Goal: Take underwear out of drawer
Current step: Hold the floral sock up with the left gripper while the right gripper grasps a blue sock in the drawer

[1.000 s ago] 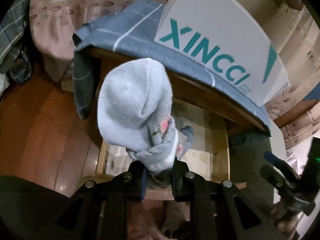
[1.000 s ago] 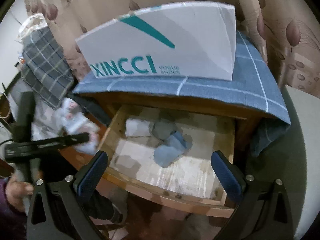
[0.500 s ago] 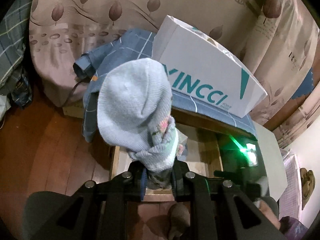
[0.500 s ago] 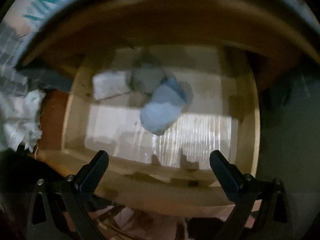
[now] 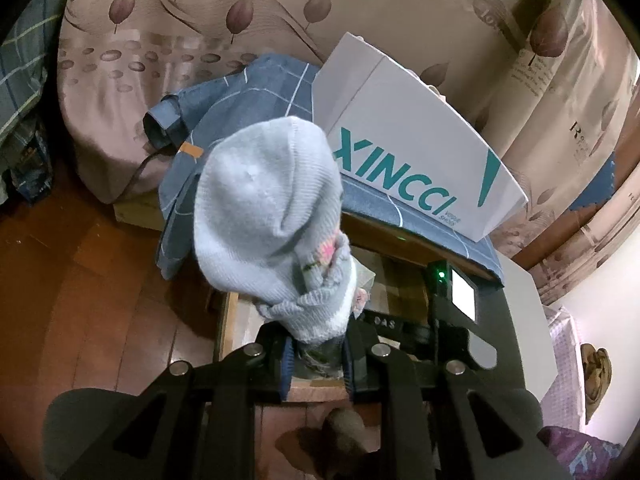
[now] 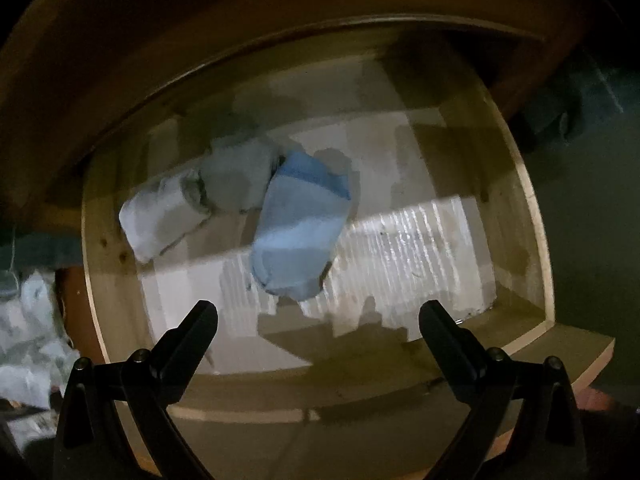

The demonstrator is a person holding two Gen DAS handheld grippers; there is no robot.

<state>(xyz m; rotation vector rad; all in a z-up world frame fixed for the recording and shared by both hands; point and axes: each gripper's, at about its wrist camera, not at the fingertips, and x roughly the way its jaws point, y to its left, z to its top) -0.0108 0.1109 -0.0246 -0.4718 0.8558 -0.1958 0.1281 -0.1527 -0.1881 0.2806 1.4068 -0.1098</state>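
My left gripper (image 5: 316, 354) is clamped on a pale blue-grey knit garment (image 5: 272, 216), fingers narrow with the fabric bunched between them. The garment stands up past the fingertips; its lower band near the pads has a small pink flower print. Beyond it and to the right of my fingers sits a white XINCCI shoe box (image 5: 412, 152) on a blue checked cloth (image 5: 256, 92) covering the cabinet top. Just past my fingertips I see the open wooden drawer (image 5: 228, 320), partly hidden by the garment. A black device with a green light (image 5: 442, 276) is right of my fingers, over the drawer.

My right gripper (image 6: 318, 320) is spread wide, holding nothing, fingers inside the drawer (image 6: 532, 208) opening. Ahead, between the 2 fingers, lies a folded blue 2-tone piece (image 6: 300, 228) on the drawer floor. Left of it and further back is a grey folded piece (image 6: 238, 178), touching it, and left again a white folded piece (image 6: 160, 216), touching the grey one. I cannot tell for sure these are underwear. Pale crumpled cloth (image 6: 28, 344) is outside the drawer, left of my left finger.
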